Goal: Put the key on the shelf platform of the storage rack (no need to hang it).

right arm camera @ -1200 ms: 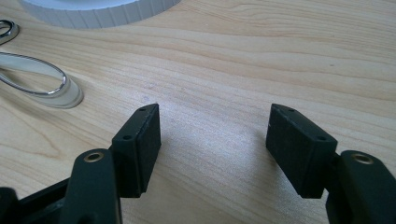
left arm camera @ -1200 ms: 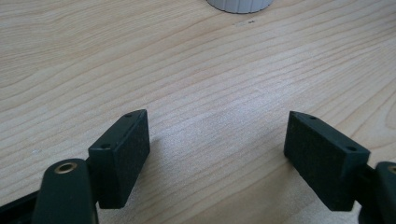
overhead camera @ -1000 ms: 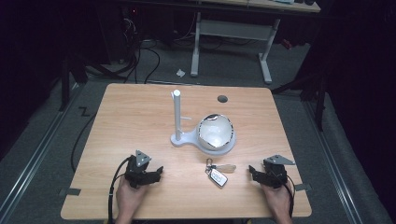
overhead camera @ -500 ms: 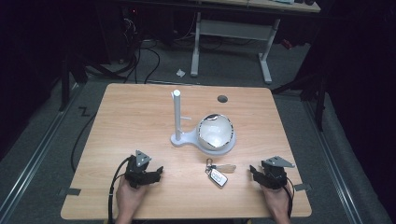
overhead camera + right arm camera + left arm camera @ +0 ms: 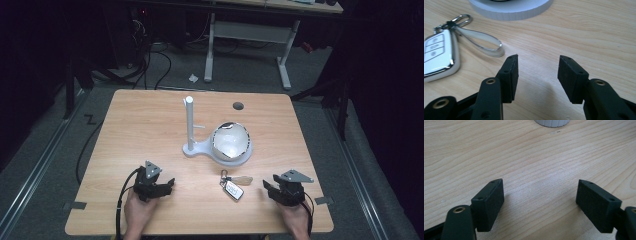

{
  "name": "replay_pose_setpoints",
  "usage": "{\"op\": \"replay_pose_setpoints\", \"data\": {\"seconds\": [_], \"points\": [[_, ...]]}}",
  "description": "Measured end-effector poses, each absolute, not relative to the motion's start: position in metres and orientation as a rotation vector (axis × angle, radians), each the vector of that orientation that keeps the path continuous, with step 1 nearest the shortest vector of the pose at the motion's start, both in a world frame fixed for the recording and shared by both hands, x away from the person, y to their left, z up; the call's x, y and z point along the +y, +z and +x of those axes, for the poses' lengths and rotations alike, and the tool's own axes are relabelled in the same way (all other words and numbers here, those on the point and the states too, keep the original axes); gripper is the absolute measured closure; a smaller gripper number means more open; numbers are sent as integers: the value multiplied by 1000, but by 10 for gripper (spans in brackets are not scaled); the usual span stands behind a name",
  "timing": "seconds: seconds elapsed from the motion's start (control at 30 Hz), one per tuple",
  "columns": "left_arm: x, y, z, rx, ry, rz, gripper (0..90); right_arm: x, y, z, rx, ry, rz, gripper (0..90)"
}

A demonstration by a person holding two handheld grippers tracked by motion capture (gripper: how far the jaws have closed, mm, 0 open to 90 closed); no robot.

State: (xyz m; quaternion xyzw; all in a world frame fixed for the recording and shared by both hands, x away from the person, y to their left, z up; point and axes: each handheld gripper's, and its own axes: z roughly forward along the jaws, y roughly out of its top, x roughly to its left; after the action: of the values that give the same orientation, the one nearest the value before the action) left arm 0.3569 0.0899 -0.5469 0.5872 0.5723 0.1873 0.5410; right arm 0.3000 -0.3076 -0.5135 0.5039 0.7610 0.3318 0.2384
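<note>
A white car key fob (image 5: 233, 190) with a pale loop strap (image 5: 482, 41) lies flat on the wooden table (image 5: 150, 125), near its front edge. My right gripper (image 5: 268, 188) rests on the table just right of the fob. In the right gripper view the fob (image 5: 437, 53) lies to the left of my right gripper (image 5: 537, 67). Its jaws have just been closing and stand open at a narrow gap over bare wood. My left gripper (image 5: 168, 185) rests at the front left. Its jaws (image 5: 540, 195) stand wide open with nothing between them.
A white stand (image 5: 192, 149) with an upright post (image 5: 189, 120) and a round white bowl (image 5: 230, 142) sits mid-table behind the fob. Its base edge (image 5: 509, 10) shows close ahead of the right gripper. A dark round hole (image 5: 238, 105) marks the far right.
The right gripper's jaws have drawn closer together. Both hands and the key fob have stayed where they were.
</note>
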Motion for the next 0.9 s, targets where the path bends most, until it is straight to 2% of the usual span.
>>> {"op": "replay_pose_setpoints", "data": {"seconds": [0.9], "points": [[90, -547, 357, 1359, 446, 1396, 231, -258, -495, 280, 2234, 1045, 1168, 533]]}}
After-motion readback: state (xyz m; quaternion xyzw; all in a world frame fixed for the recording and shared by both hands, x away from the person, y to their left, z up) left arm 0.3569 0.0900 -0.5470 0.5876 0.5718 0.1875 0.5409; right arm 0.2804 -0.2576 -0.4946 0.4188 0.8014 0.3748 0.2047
